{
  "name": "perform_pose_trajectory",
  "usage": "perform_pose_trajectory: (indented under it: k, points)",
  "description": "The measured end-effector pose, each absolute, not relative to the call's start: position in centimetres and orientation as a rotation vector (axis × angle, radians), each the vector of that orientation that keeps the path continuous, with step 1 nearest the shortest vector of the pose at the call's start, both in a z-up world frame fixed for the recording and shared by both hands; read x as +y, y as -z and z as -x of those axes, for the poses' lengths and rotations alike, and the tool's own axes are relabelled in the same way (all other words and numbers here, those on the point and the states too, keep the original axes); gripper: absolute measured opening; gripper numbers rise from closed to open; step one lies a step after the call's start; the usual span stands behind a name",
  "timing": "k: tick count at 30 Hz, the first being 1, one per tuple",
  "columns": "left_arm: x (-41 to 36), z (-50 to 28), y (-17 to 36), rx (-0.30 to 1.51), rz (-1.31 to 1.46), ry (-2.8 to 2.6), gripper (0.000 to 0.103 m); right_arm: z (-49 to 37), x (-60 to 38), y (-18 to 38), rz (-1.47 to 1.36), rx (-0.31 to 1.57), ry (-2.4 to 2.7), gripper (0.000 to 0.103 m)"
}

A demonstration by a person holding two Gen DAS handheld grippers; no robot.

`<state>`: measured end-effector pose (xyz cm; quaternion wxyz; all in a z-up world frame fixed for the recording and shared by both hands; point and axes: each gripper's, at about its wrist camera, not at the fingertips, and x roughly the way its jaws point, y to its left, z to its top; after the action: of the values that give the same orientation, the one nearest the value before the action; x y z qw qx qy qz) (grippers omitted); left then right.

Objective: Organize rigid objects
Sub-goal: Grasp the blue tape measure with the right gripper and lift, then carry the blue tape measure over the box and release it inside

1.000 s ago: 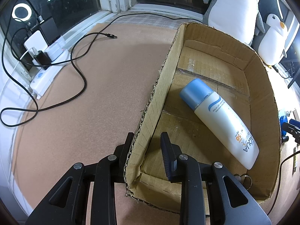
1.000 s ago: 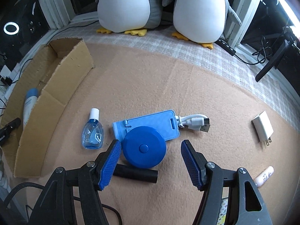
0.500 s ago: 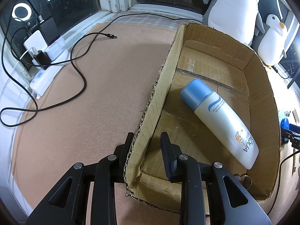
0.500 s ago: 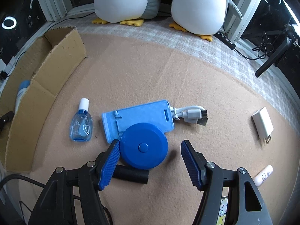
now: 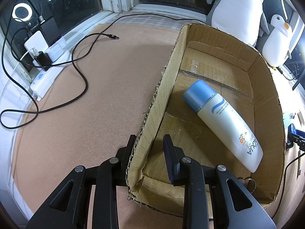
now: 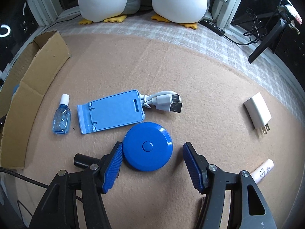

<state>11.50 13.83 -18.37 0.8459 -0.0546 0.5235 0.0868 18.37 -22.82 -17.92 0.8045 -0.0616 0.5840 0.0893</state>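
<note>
Both R fingers (image 6: 114, 158) now flanking blue disc (image 6: 147, 146).

You see a deep blue round case (image 6: 147, 146), a light blue phone stand (image 6: 111, 111), a clear blue dropper bottle (image 6: 61, 118) with a white cap, a white charger (image 6: 257, 111), a brown cardboard box (image 5: 266, 87), and a tan surface (image 6: 190, 72) edged in grey-white plaid.

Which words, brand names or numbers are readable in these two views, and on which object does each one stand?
"AQUA": on the white bottle lying in the cardboard box.
"50": in orange, on the same bottle, beside "AQUA".
Small grey print near the bottle's blue cap: too small to read.
Print on the pink tube: too blurred to read.
No other readable text.
</note>
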Motion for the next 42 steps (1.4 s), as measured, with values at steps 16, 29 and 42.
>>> perform_pose_trajectory:
  k: [16,29,42]
  points:
    - [13.9,-11.5,18.4,1.104,0.115,-0.183,0.027,-17.7,-22.6,15.8,0.133,1.202,-0.205,0.046]
    - [13.8,-11.5,18.4,1.104,0.115,-0.183,0.027,-17.7,-17.2,9.5,0.123,1.053,-0.338,0.046]
    - [13.8,-11.5,18.4,1.104,0.115,-0.183,0.026,-18.3,-6.6,7.7,0.189,0.995,-0.509,0.046]
